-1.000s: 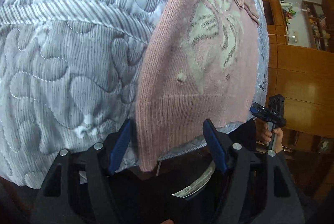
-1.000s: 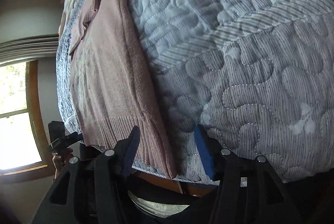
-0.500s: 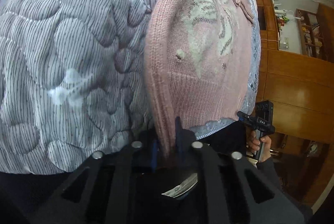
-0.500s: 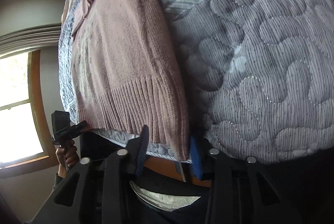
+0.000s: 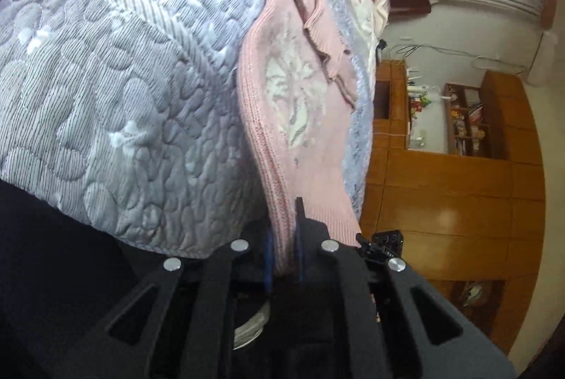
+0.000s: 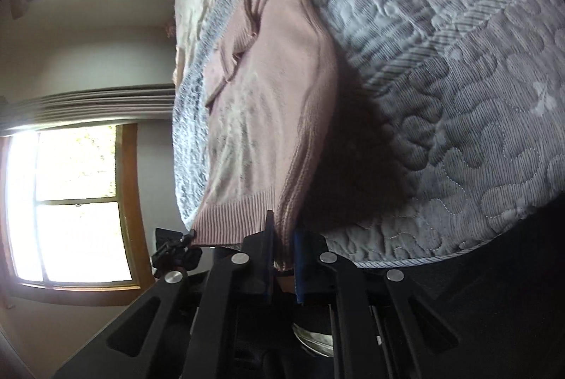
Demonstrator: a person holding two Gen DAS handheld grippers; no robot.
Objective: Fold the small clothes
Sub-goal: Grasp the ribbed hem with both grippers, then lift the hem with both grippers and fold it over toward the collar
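Pink sweater [image 5: 300,118] hem corners pinched: left tongs [image 5: 282,259] clenched, right tongs [image 6: 282,259] clenched.

Black gripper [image 5: 282,255] frames, blue-lined jaws, silver round screws [image 5: 239,245]

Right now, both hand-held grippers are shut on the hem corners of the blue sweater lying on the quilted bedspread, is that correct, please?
Not quite: the sweater is pink, not blue, as the left wrist view shows plainly. The rest holds: the left hand-held gripper and the right hand-held gripper are each shut on a hem corner, and the sweater lies on the quilted bedspread.
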